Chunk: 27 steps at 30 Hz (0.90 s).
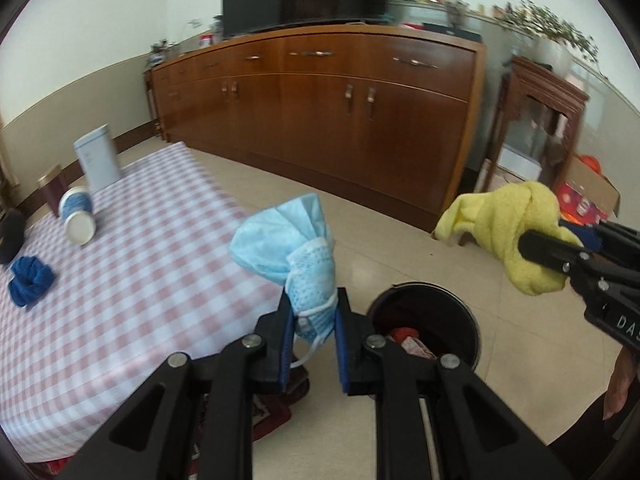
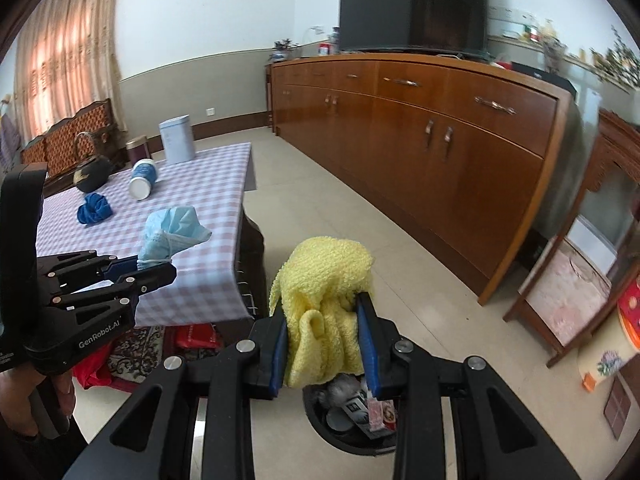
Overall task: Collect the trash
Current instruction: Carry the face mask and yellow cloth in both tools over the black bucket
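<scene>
Left tongs (image 1: 313,322): closing on a crumpled blue face mask (image 1: 292,248), jaws pinching its lower end, ear loop dangling below; the mask is hanging in the air past the edge of the counter (image 1: 140,280), just beside the bin. Right tongs (image 2: 325,334): clamping a bunched yellow cloth (image 2: 324,304) between blue pads, holding it directly above the black trash bin (image 2: 352,416). Bin: standing on the tiled floor, already holding red and printed wrappers and other scraps. Counter, wearing a pink-and-white checked cover, is carrying: a blue cloth (image 2: 94,208) lying bunched; a white-and-blue cup (image 2: 142,180) lying on its side; a pale tin (image 2: 177,138) standing upright; a dark jar (image 2: 138,149) standing beside it; a black kettle (image 2: 93,168) sitting near the far edge. Background: a long wooden sideboard (image 2: 420,140) is running along the wall, with a dark television (image 2: 412,4) on top
</scene>
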Available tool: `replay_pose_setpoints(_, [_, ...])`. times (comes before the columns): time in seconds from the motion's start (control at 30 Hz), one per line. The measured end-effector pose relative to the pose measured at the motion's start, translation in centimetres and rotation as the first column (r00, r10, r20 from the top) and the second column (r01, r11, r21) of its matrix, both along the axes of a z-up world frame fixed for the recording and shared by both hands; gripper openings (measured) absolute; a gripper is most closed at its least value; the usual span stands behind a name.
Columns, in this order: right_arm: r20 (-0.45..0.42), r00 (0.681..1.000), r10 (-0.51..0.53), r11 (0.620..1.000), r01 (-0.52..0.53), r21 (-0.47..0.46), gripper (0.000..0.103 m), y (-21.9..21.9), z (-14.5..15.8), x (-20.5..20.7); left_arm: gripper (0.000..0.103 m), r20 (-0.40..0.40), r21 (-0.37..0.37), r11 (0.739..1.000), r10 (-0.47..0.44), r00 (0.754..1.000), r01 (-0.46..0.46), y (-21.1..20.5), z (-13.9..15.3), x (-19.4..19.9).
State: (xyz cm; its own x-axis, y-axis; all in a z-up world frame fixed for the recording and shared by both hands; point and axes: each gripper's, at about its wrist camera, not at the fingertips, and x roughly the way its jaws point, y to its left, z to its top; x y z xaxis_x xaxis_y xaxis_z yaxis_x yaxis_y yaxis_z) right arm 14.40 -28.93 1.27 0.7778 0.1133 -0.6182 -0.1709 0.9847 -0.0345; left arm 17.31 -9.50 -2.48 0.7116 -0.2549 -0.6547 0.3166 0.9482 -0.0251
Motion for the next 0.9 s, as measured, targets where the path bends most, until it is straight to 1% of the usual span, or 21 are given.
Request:
replay_pose_setpoints(0.17, [-0.02, 1.0, -0.018, 1.0, 0.018, -0.003, 0.033, -2.2, -1.0, -0.5, 0.019, -0.014, -0.006, 0.999, -0.037, 0.999, 0.037, -2.5, -0.6, 0.0])
replay_pose_setpoints(0.37, [-0.041, 0.998, -0.038, 0.999, 0.038, 0.004, 0.033, -4.6, -2.5, -0.8, 0.019, -0.052, 0.008, 0.996, -0.088, 0.995, 0.088, -5.3, -2.3, 0.3])
replay_pose_setpoints(0.47, [-0.061, 0.997, -0.047, 0.999, 0.048, 0.006, 0.033, -6.0, -3.5, -0.9, 0.019, -0.075, 0.002, 0.994, -0.113, 0.991, 0.113, -6.3, -3.2, 0.4])
replay_pose_setpoints(0.73, [-0.115, 0.99, -0.076, 0.997, 0.076, -0.004, 0.033, -8.8, -6.1, -0.5, 0.019, -0.152, 0.0, 0.983, -0.182, 0.972, 0.184, -9.6, -6.0, 1.0])
replay_pose_setpoints(0.9, [-0.148, 0.987, -0.069, 0.998, 0.069, -0.008, 0.033, -9.7, -7.8, 0.2, 0.019, -0.197, -0.007, 0.976, -0.216, 0.956, 0.219, -11.1, -7.7, 1.4])
